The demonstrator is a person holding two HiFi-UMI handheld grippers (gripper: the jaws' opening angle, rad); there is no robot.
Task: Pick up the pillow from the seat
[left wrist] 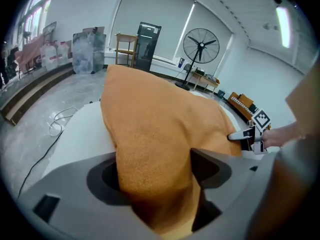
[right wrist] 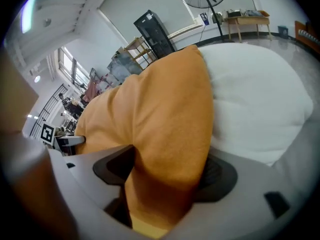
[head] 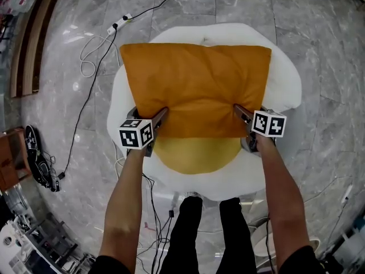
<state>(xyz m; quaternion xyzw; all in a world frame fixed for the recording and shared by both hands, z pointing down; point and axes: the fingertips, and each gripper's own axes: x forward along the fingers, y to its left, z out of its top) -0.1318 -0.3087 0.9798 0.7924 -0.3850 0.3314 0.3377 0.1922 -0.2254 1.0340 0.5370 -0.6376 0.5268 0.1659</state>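
Head view: an orange rectangular fabric pillow [head: 197, 87] lies flat on a white rounded cushioned seat [head: 285, 79]. Its long axis runs left to right across the person. The left gripper [head: 159, 116] is at the pillow's near left corner and the right gripper [head: 240, 112] is at its near right corner. Both sit on the near long edge, and the rest of the pillow stretches away from them. A round yellow patch of the seat [head: 197, 156] shows just below that edge, between the two forearms. Neither gripper is nearer than the other; the hold looks even.

Left gripper view: the grey fingers [left wrist: 210, 166] of the left gripper [left wrist: 155, 184] are closed on a bunched corner of the pillow [left wrist: 160, 119], with fabric filling the gap between them. The pillow runs forward and to the right, towards the right gripper [left wrist: 248, 136] at the far corner. The seat [left wrist: 80, 134] shows white to the left.

Right gripper view: the fingers [right wrist: 220, 176] of the right gripper [right wrist: 167, 179] likewise pinch a fold of the pillow [right wrist: 160, 109]. The pillow extends away to the left, where the left gripper [right wrist: 65, 140] is visible. The seat [right wrist: 255, 84] bulges white on the right.

With both corners gripped along one long edge, the lift probably depends on raising both hands together. The free far edge would then likely hang down.
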